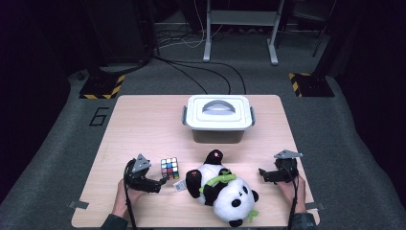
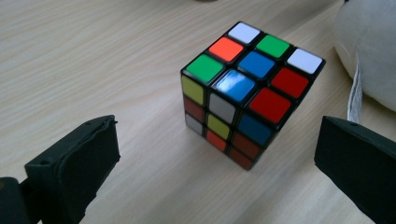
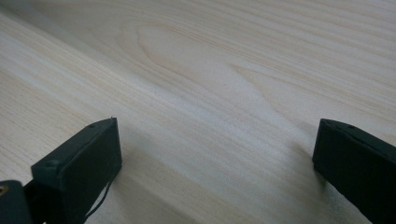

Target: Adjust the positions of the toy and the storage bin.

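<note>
We have only begun: our left gripper [image 1: 160,182] stands just in front of the Rubik's cube [image 1: 169,168], jaws wide apart with nothing between them, so the grasp itself is left to do. The cube sits upright on the wooden table [image 1: 143,124], just left of the plush panda [image 1: 222,191] and well short of the lidded white storage box [image 1: 218,117] behind the panda, whose lid is on. In the left gripper view the cube [image 2: 250,93] turns one vertical edge towards us; being a cube, it has no long axis. Right of the panda, our right gripper [image 1: 262,174] rests with its jaws spread over bare wood.
</note>
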